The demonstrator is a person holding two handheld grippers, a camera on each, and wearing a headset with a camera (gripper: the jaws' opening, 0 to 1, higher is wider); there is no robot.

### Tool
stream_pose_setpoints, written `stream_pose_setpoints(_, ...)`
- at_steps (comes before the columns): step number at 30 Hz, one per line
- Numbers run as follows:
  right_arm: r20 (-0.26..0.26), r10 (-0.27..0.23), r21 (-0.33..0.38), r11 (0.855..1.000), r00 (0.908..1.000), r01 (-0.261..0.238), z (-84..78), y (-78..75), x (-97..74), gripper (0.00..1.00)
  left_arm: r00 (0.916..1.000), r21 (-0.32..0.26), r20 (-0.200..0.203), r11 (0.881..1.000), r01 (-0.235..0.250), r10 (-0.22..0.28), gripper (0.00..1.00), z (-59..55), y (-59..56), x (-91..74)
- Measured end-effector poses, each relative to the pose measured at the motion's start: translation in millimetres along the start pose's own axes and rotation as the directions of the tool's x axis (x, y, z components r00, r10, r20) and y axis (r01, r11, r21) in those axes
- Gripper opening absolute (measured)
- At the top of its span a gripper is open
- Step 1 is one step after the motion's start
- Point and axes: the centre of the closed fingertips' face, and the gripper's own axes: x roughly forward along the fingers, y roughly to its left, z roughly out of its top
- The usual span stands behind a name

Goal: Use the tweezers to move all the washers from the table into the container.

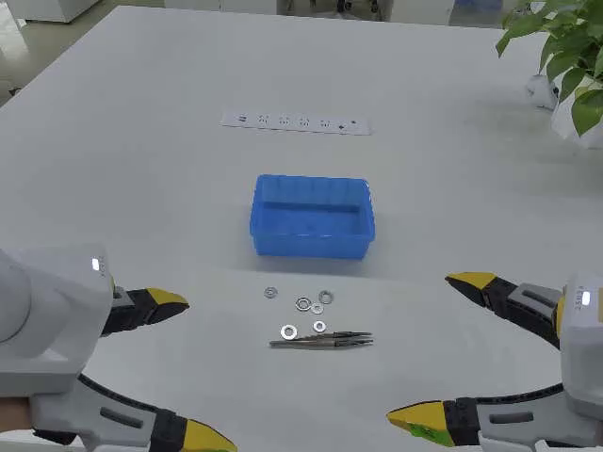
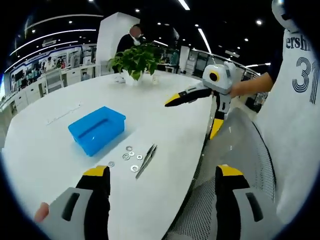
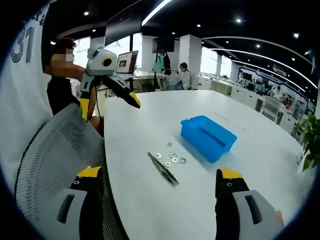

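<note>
Several small metal washers (image 1: 303, 303) lie on the white table just in front of a blue plastic container (image 1: 312, 217). Slim grey tweezers (image 1: 322, 341) rest flat beside them, nearer to me. The same washers (image 2: 127, 156), tweezers (image 2: 145, 161) and container (image 2: 96, 129) appear in the left gripper view, and washers (image 3: 172, 157), tweezers (image 3: 163, 170) and container (image 3: 208, 136) in the right gripper view. My left gripper (image 1: 184, 372) is open at the lower left, nothing between its jaws. My right gripper (image 1: 433, 347) is open at the lower right, also holding nothing. Both hover short of the tweezers.
A white power strip (image 1: 296, 122) lies beyond the container. A potted green plant (image 1: 565, 56) stands at the far right corner. A mesh office chair (image 3: 55, 150) sits at the table's near edge. Open table surface (image 1: 141, 188) surrounds the container.
</note>
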Motion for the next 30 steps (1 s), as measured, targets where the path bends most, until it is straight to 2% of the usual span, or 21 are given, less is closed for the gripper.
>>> stream_pose_setpoints(7,-0.017,0.016,-0.015,1.000,0.9997,-0.016,-3.2,0.9,-0.4,0.94,1.0000,0.007,0.008,1.000,-0.005,0.005,0.96,1.9,4.5,-1.0)
stream_pose_setpoints(11,-0.022,0.025,-0.024,0.999,0.9994,-0.025,-4.5,1.9,0.1,0.96,0.9999,0.031,-0.012,0.999,-0.008,0.008,0.98,0.2,7.2,-2.2)
stream_pose_setpoints(16,-0.022,0.024,-0.026,0.999,0.9995,-0.025,-3.7,0.8,0.3,0.98,0.9998,0.016,-0.004,1.000,-0.018,0.018,0.99,1.6,11.3,-4.3)
stream_pose_setpoints(26,-0.027,0.022,-0.027,0.999,0.9994,-0.023,-4.8,0.3,-1.3,1.00,0.9990,0.034,-0.041,0.999,-0.015,0.017,0.99,-4.4,11.6,-4.9)
stream_pose_setpoints(30,-0.029,0.031,-0.023,0.999,0.9991,-0.031,-5.3,2.4,-1.7,1.00,0.9997,0.014,-0.022,1.000,-0.010,0.010,0.99,-1.7,8.8,-3.3)
